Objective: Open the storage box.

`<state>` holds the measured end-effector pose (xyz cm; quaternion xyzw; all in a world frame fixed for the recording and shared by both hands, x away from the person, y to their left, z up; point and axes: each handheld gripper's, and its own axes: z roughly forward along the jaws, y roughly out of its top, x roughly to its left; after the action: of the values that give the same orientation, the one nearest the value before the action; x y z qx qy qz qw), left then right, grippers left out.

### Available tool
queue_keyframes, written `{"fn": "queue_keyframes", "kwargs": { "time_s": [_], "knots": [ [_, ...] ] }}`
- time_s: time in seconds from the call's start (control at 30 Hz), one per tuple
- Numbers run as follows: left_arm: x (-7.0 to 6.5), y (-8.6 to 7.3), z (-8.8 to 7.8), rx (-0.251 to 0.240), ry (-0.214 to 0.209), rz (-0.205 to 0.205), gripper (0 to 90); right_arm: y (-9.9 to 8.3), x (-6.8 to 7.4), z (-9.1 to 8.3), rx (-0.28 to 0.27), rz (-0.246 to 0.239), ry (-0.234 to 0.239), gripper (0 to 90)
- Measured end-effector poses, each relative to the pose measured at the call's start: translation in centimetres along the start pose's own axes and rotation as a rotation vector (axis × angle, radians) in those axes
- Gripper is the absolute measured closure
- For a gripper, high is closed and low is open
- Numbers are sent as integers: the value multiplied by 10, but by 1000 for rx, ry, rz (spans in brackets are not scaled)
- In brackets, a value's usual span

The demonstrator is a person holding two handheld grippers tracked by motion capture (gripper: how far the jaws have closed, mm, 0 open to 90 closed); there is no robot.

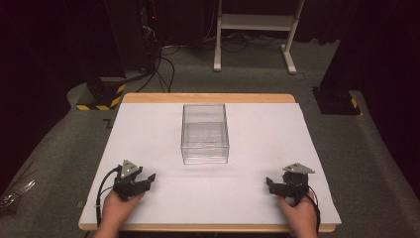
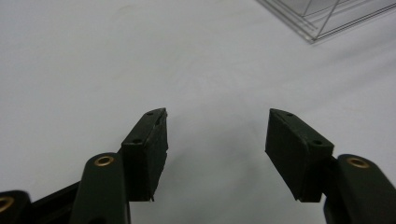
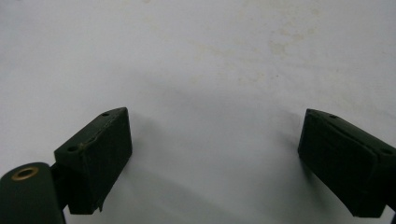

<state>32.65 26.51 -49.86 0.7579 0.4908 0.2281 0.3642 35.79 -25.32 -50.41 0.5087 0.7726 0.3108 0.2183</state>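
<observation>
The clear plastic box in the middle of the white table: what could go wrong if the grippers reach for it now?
1. The clear plastic box looks light and smooth-walled; it may slide on the white table if only one gripper pushes it.
2. The left gripper and the right gripper are both open and empty, well apart from the box; an uneven approach could perhaps turn it.

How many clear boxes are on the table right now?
1. The clear box stands at the middle of the white table, toward its far edge, apart from both grippers. Its corner also shows at the top right of the left gripper view.
</observation>
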Motion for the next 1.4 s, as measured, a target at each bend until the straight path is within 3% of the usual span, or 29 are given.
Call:
{"fn": "queue_keyframes", "kwargs": {
  "time_s": [0.17,0.2,0.23,0.5,0.53,0.57,0.93,1.1,1.4],
  "knots": [
    [-12,5,0,-7,-36,30,401,0,0,0,1,0,0,97],
    [-17,5,1,-14,-49,5,405,0,0,0,1,0,0,97],
    [-18,6,1,-7,-51,47,407,0,0,0,1,0,1,97],
    [-37,9,-2,-19,-90,83,417,0,0,0,2,2,-1,96],
    [-43,9,-1,-47,-102,31,417,0,0,0,2,2,-1,96],
    [-43,11,-3,-36,-106,85,417,0,0,0,3,2,0,96],
    [-59,17,-4,-57,-151,74,403,0,0,0,1,-2,-1,97],
    [-63,23,-5,-82,-191,43,406,0,0,0,1,-2,-2,98],
    [-67,33,-6,-103,-204,60,407,0,1,0,1,0,-3,98]
  ]
}}
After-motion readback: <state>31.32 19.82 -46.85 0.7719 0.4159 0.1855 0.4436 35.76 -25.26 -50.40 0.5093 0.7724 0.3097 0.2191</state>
